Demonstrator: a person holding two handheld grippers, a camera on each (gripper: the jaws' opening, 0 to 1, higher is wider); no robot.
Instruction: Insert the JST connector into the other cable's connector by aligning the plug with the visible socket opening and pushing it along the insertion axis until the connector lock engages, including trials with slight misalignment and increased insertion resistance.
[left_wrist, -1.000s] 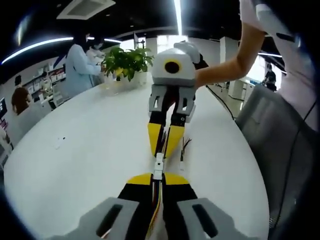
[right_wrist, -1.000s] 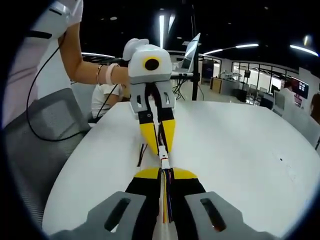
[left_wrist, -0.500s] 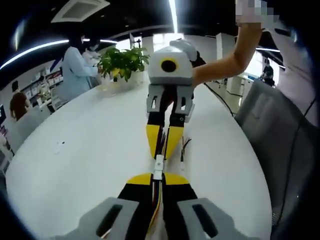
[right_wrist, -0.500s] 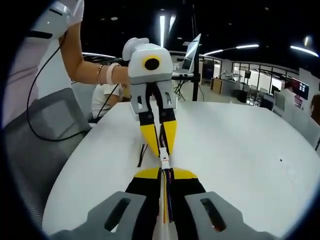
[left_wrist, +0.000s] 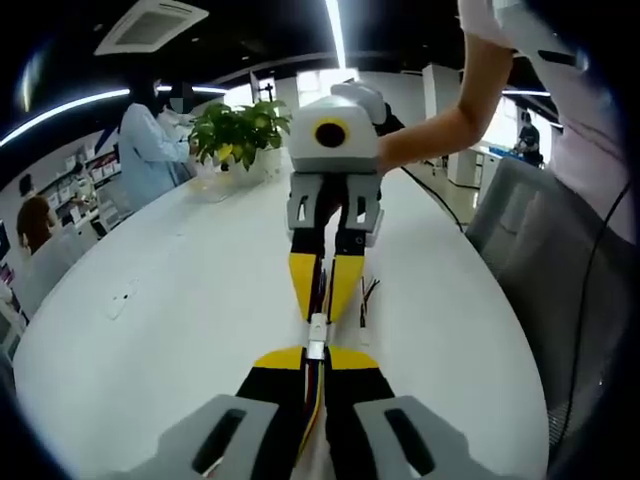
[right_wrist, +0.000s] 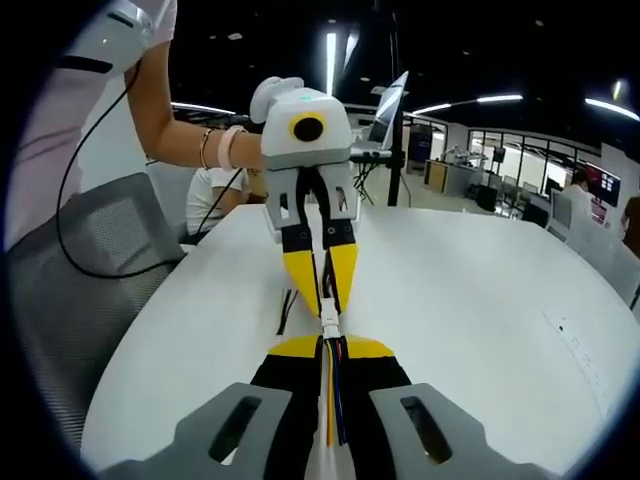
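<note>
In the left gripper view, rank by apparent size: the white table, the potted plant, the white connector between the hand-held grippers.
1. White table, by far the largest.
2. Potted plant, mid-sized, though it stands far from the camera.
3. White connector, smallest, despite being nearest.

I see two fisheye views, each riding on one handheld tool and looking forward along its own jaws, low over a white table (left_wrist: 150, 330). My left gripper view faces the right gripper (left_wrist: 325, 300) head-on and very near, with a potted plant (left_wrist: 235, 130) and standing people far beyond it. My right gripper view faces the opposite way, meeting the left gripper (right_wrist: 325, 298) tip to tip, with a laptop on a stand (right_wrist: 385, 110) behind it. Both views share the small white joined connector (right_wrist: 329, 325) between the yellow tips, the tabletop around it, and a grey chair (right_wrist: 90, 250) at the table's edge.
</note>
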